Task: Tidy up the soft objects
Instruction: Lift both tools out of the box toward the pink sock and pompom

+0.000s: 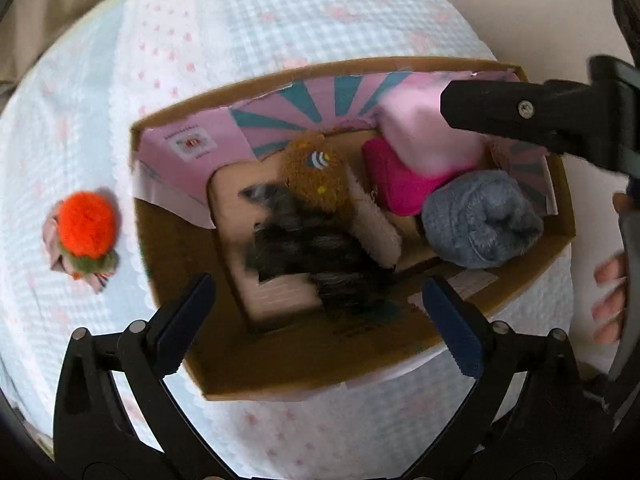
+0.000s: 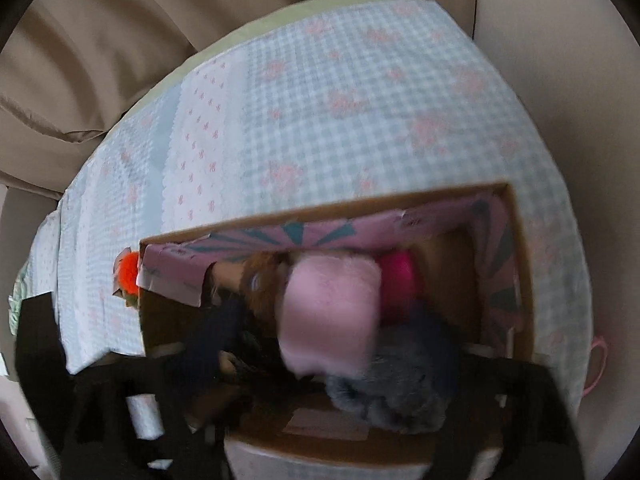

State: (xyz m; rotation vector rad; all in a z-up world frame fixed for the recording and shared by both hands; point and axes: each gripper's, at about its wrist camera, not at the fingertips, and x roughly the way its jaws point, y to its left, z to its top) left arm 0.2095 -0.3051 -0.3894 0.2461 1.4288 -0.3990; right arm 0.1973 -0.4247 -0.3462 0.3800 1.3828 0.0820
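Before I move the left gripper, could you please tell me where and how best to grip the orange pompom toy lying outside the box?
Grip the round orange pompom toy across its fluffy ball, coming straight down from above. It lies alone on the checked cloth, left of the cardboard box. The ball is its bulkiest part; the green and pink bits beneath look thin and floppy. The left gripper is open.

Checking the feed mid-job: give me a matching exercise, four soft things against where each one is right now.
Things:
1. orange pompom
2. grey bundle
3. light pink plush
4. dark furry item

Places:
A. held at the right gripper over the box
B. on the cloth, left of the cardboard box
C. right end of the box
D. middle of the box, ahead of the left gripper

Pairs: 1-B, 2-C, 3-A, 4-D
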